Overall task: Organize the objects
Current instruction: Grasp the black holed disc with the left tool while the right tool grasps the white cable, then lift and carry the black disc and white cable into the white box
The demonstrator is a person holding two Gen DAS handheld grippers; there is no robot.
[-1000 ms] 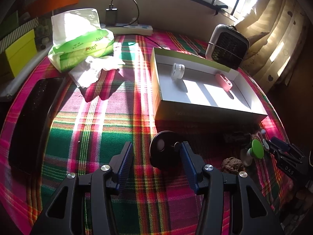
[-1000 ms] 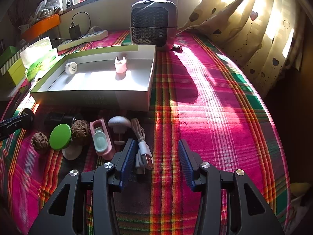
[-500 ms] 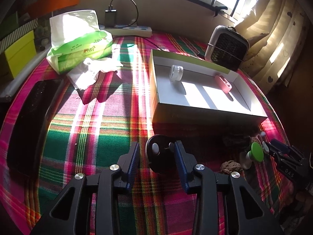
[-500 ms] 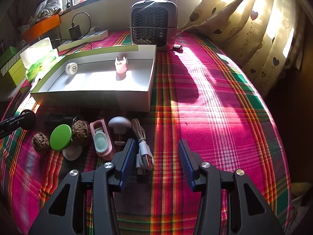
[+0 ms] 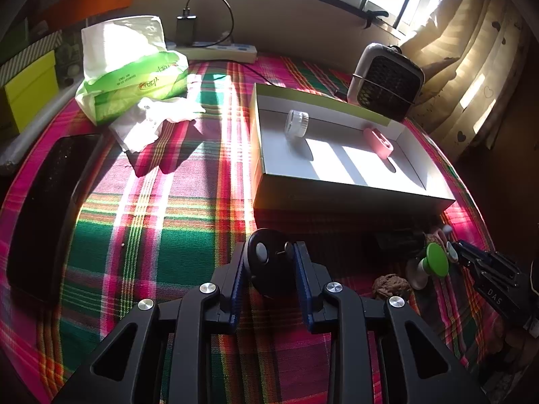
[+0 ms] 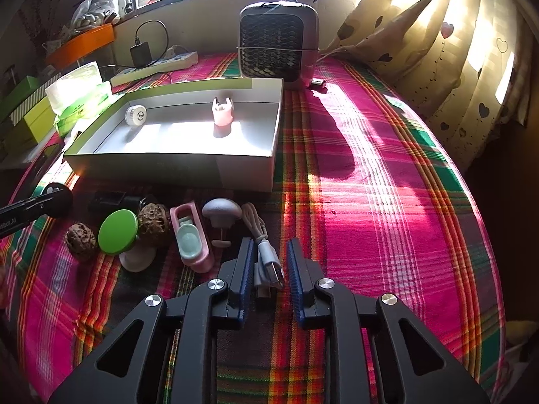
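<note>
The black disc [image 5: 266, 262] is pinched at its rim by the left claw [image 5: 269, 256]: rigid, light, perhaps slick. The soft cable [image 6: 266, 262] is straddled by the narrow right claw [image 6: 269, 262], contact unclear.

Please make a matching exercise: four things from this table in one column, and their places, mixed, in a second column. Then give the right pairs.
Things:
1. black disc
2. USB cable
3. pink clip
4. fan

Places:
A. behind the box, near the window
B. between the left gripper fingers
C. inside the box
D. between the right gripper fingers, on the cloth

Pairs: 1-B, 2-D, 3-C, 4-A
</note>
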